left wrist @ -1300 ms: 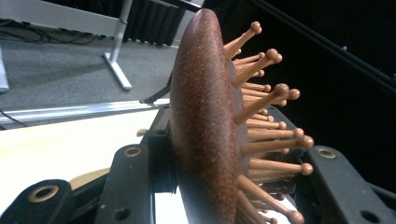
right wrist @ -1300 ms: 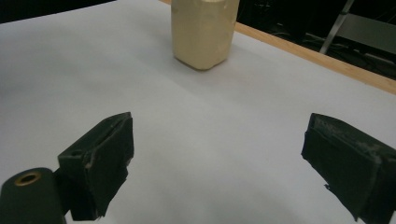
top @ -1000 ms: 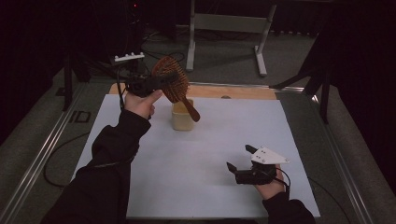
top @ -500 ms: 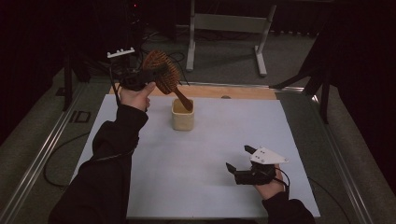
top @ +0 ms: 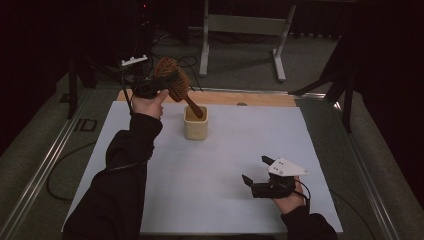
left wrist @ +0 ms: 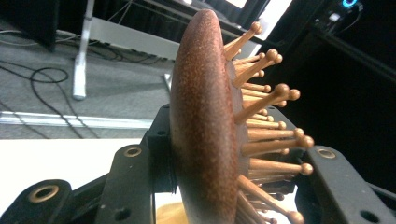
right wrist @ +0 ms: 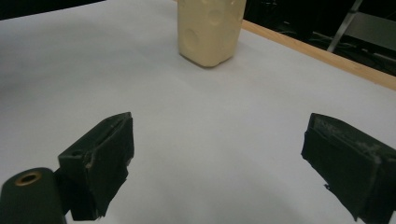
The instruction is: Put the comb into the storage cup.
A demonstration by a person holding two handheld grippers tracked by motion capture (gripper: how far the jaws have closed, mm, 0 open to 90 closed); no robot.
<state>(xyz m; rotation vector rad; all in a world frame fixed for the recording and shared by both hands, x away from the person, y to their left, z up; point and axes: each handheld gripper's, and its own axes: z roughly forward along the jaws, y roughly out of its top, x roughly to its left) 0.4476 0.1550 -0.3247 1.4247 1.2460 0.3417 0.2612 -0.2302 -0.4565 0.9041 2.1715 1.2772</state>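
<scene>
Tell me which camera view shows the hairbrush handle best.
The high view: the hairbrush is held by its head in the left claw, and its handle slants down into the cream cup. The left gripper view gives a close edge-on look at the head and bristles, not the handle. The right gripper view shows the cup.

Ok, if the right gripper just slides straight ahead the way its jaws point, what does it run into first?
Probably the cream cup. The right gripper stands open low over the white table, bare up to the cup, which sits near that line; depth is hard to judge.
</scene>
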